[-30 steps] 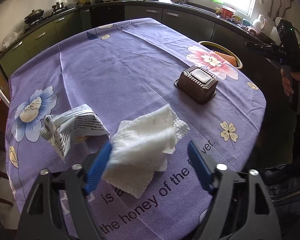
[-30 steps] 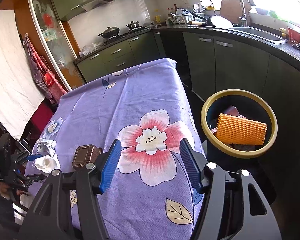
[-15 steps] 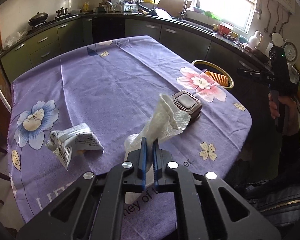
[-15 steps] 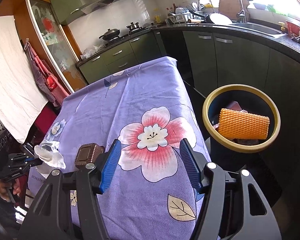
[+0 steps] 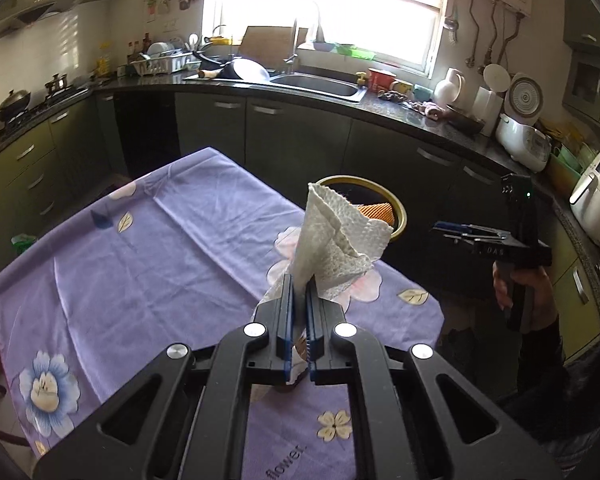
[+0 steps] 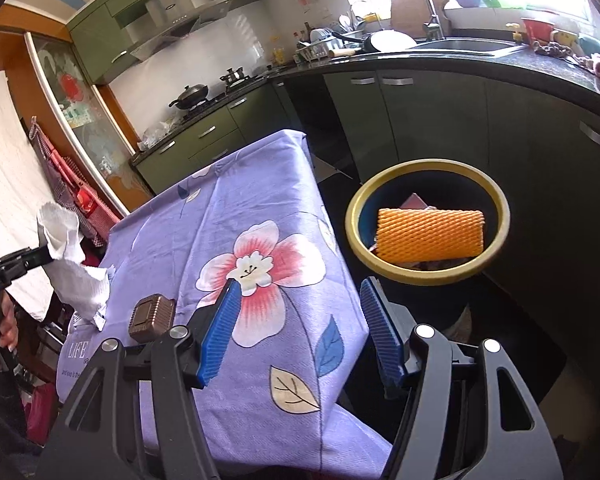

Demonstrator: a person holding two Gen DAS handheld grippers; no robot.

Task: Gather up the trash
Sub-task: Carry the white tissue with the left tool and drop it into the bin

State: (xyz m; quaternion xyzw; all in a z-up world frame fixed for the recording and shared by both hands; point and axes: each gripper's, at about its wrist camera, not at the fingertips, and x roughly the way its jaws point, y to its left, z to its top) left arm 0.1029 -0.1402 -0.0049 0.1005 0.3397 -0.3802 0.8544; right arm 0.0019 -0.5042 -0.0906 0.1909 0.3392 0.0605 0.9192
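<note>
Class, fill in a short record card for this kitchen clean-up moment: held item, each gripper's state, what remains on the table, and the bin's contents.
held item: white paper towel, lifted off the table
left gripper: shut on the paper towel
right gripper: open, holding nothing
on the table: brown plastic tray on the purple tablecloth
bin: yellow-rimmed, holds an orange foam net

A white paper towel (image 5: 336, 240), embossed and crumpled, rises above matt purple cotton-like cloth (image 5: 148, 264) printed with flowers — the covering is creased along its folds. In the bin (image 6: 428, 272), with its dull yellow plastic rim, lies an orange foam net sleeve (image 6: 430, 236), ribbed and soft-looking — nearby, a glossy brown ridged plastic tray (image 6: 152, 317).
</note>
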